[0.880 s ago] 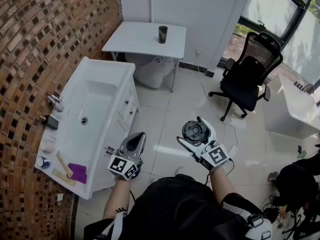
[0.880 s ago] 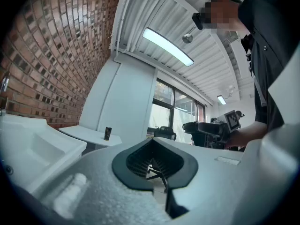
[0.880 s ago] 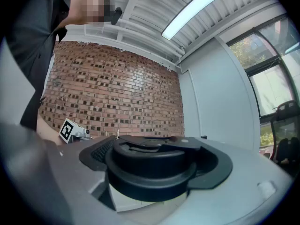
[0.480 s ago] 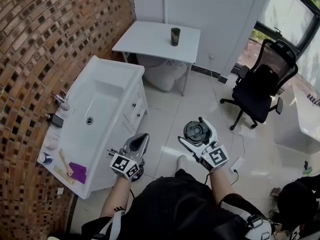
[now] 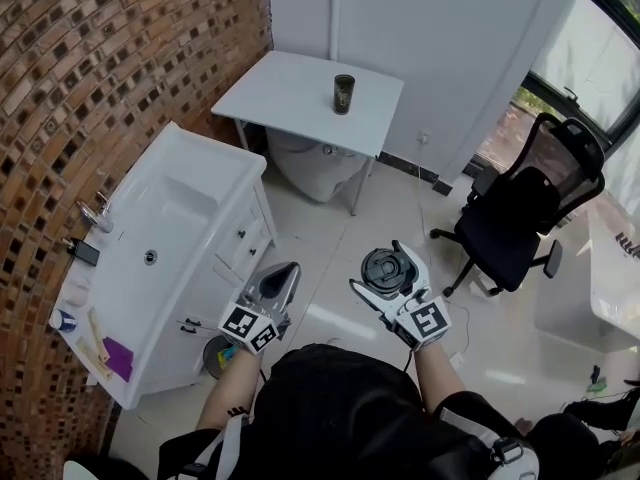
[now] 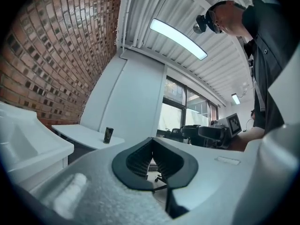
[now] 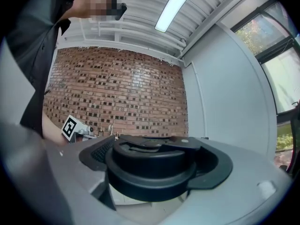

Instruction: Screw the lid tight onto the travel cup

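A brick wall [image 5: 100, 68] runs along the left and meets a plain white wall [image 5: 440, 38] at the back. The floor [image 5: 330, 258] is glossy white tile. A white washbasin cabinet [image 5: 195, 203] stands against the brick, and a white bench [image 5: 290, 93] fills the far corner. A black office chair [image 5: 520, 223] sits to the right, near dark-framed windows [image 5: 600, 38]. A strip light [image 6: 178, 39] glows on the ribbed ceiling.

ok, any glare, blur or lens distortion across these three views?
Head view: sharp, evenly daylit, brick wall bowed by the wide lens, faint sheen on the floor tiles. Left gripper view: strong fisheye, dark corners, ceiling light blown out, window washed out. Right gripper view: same fisheye, lid close, dark, low in detail; brick wall behind stays crisp.
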Demonstrator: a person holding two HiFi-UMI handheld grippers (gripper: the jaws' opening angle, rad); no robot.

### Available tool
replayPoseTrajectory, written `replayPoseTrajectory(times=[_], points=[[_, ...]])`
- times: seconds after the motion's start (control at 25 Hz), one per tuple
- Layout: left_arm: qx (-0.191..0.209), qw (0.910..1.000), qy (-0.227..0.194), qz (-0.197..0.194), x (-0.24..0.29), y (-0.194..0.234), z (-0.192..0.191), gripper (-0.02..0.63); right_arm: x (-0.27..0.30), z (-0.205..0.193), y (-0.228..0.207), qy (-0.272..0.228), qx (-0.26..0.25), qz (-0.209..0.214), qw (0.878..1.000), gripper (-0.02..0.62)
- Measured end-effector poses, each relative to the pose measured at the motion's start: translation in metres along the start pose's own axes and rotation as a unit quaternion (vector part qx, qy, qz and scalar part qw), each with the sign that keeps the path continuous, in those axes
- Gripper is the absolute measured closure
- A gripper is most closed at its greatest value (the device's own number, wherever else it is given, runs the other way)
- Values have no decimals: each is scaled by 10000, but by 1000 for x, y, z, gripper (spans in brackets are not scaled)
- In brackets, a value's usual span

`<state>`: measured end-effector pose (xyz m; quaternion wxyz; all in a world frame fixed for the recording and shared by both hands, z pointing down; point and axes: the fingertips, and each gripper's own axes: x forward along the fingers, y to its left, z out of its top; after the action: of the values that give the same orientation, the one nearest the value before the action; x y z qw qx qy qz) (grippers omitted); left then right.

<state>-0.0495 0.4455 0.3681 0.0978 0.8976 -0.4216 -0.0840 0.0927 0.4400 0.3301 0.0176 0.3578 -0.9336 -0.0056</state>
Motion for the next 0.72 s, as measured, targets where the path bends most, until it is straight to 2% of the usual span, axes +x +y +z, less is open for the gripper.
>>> replayPoseTrajectory(times=[0.16, 0.36, 0.56, 0.72], points=[[-27, 10000, 74, -10, 40, -1, -8, 604, 1, 1, -32, -30, 50, 37, 10000, 101], [-25, 9998, 183, -95, 71, 8, -10, 604, 10, -12, -69, 44, 250, -139, 9996, 103], [-120, 9994, 314, -92, 103, 42, -24, 604, 34, -16, -97, -34, 221, -150, 9996, 101], [-169, 9988, 338, -308, 140, 77, -29, 604, 60, -20, -127, 12, 212, -434, 9988, 102]])
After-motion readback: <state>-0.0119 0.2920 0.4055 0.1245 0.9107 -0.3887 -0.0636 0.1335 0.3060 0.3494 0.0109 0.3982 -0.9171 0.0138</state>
